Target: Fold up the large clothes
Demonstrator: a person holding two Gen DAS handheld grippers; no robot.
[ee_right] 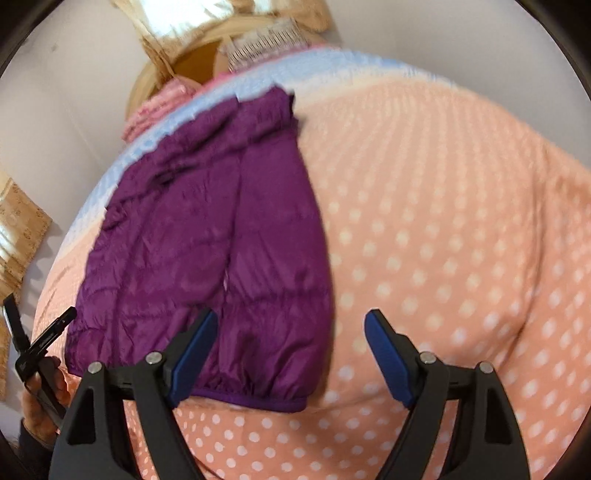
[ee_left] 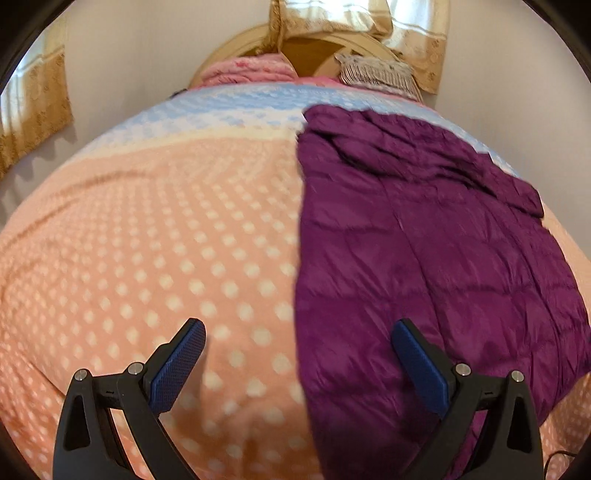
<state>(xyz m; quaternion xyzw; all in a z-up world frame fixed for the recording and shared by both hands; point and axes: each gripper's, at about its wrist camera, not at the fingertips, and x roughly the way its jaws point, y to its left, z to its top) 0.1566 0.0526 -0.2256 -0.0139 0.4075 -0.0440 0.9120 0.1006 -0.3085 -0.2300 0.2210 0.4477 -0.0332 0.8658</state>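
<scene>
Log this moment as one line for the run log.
purple quilted puffer jacket: flat on peach polka-dot bedspread | left hand-held gripper: open, empty | right hand-held gripper: open, above hem

One purple jacket point(ee_left: 424, 258) lies on one bed, which is covered by a single peach bedspread point(ee_left: 147, 240) with white dots and one pale blue band at its far end. Two grippers show: the left gripper point(ee_left: 297, 328) and the right gripper point(ee_right: 291, 317), each with two blue-padded fingers, four pads in all. At the head of the bed sit what look like two bundles, though blur makes the count unsure: one pink folded blanket point(ee_left: 251, 68) and one striped cushion point(ee_left: 376, 72). One wooden headboard point(ee_left: 306, 51) stands behind them. Two curtain panels hang in the left wrist view, one curtain point(ee_left: 417, 33) behind the headboard, another point(ee_left: 37, 107) at the left edge. One hand point(ee_right: 44, 391) appears at the lower left of the right wrist view.
</scene>
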